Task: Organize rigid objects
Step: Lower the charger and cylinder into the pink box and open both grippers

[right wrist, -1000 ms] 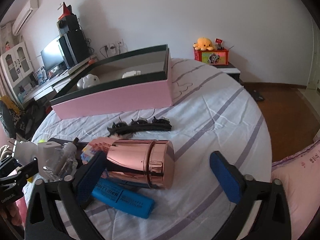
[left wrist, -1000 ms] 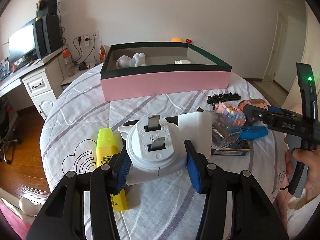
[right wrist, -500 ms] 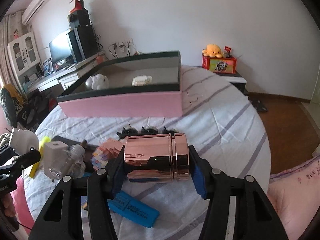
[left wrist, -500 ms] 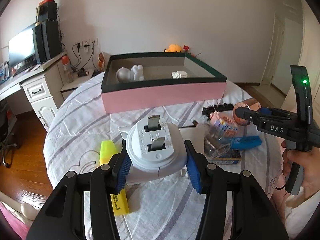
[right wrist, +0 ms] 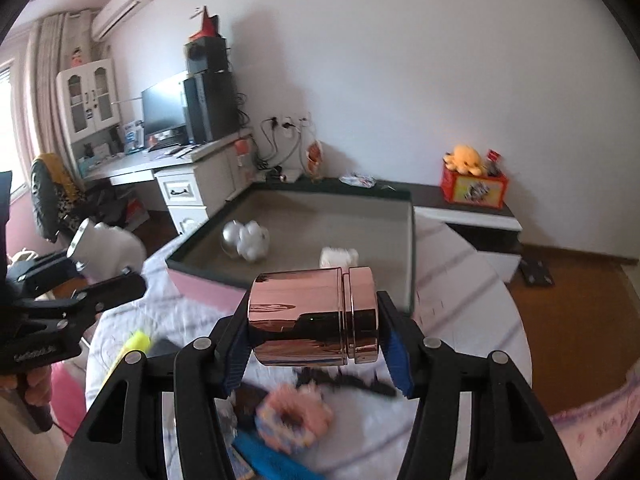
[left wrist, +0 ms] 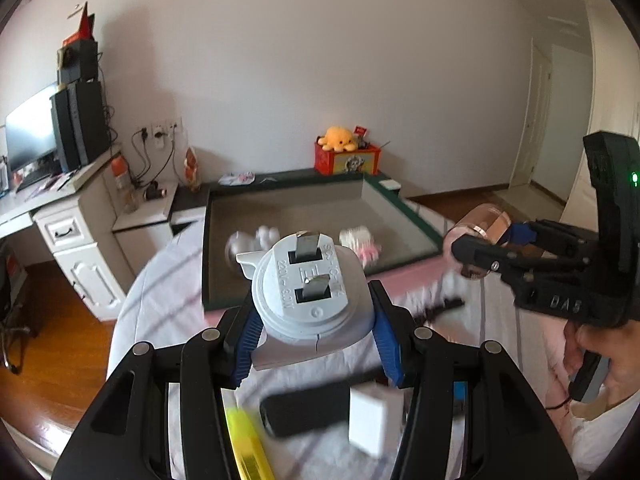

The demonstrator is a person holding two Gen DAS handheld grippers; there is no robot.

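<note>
- Left wrist view: at far left a white desk (left wrist: 60,216) carries a monitor (left wrist: 28,128). In the middle, the left tongs (left wrist: 314,326) are clamped on a white plug adapter (left wrist: 308,292), its two metal prongs facing the camera, held above the striped round bench (left wrist: 168,280).
- Behind it sits the open pink box (left wrist: 316,216) with a dark green rim, holding small white items, blurred.
- Below the adapter lie a yellow highlighter (left wrist: 248,440), a black flat object (left wrist: 308,408) and a small white block (left wrist: 370,420).
- At right, a hand (left wrist: 596,356) holds the right tongs (left wrist: 486,246).
- Right wrist view: the left tongs appear at the left edge with the adapter. In the centre, the right tongs, whose jaws have just been closing, grip a rose-gold cylinder (right wrist: 314,316) by its two ends, lying sideways, in front of the box.
- Beneath it lie a pink ring-shaped item (right wrist: 294,418) and a black hair clip (right wrist: 352,382).
</note>
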